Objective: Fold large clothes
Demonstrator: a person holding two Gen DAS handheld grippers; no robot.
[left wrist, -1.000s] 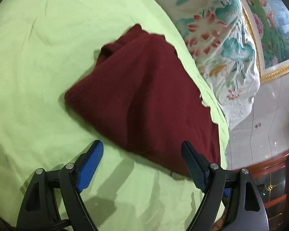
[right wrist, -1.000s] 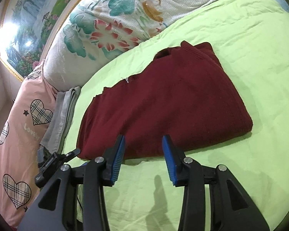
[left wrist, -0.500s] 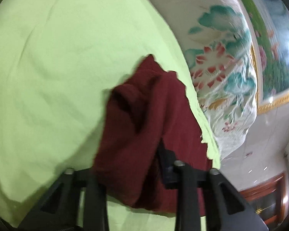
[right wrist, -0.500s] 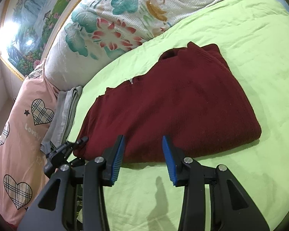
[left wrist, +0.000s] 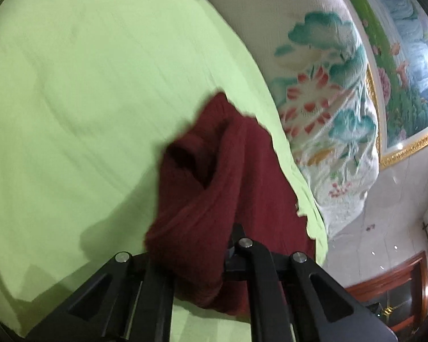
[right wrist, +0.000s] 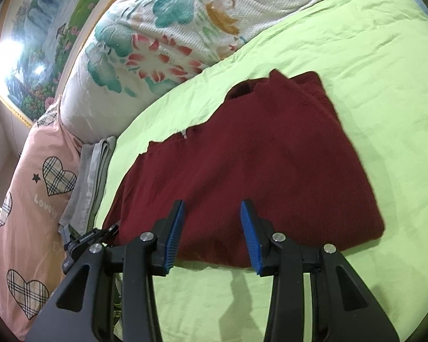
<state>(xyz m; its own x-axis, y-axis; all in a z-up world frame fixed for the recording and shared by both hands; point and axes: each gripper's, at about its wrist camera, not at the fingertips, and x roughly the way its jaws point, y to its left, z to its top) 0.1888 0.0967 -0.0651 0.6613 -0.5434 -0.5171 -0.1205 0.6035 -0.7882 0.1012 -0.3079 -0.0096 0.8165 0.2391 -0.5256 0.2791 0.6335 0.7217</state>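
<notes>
A dark red knitted sweater (right wrist: 256, 154) lies folded on the light green bed sheet (right wrist: 371, 57). In the left wrist view my left gripper (left wrist: 197, 256) is shut on a bunched edge of the sweater (left wrist: 214, 188) and holds it lifted off the sheet; the cloth hides its pads. In the right wrist view my right gripper (right wrist: 212, 236) is open and empty, its blue pads just over the sweater's near edge.
A floral quilt (right wrist: 171, 34) is heaped along the far side of the bed. A pink heart-print pillow (right wrist: 34, 199) and a folded grey cloth (right wrist: 91, 176) lie at the left. A framed painting (right wrist: 42, 28) hangs behind. A dark wooden cabinet (left wrist: 396, 290) stands beyond the bed.
My left gripper went from open above the sweater's edge to shut on it and has raised the cloth. My right gripper stayed open and came slightly closer to the sweater.
</notes>
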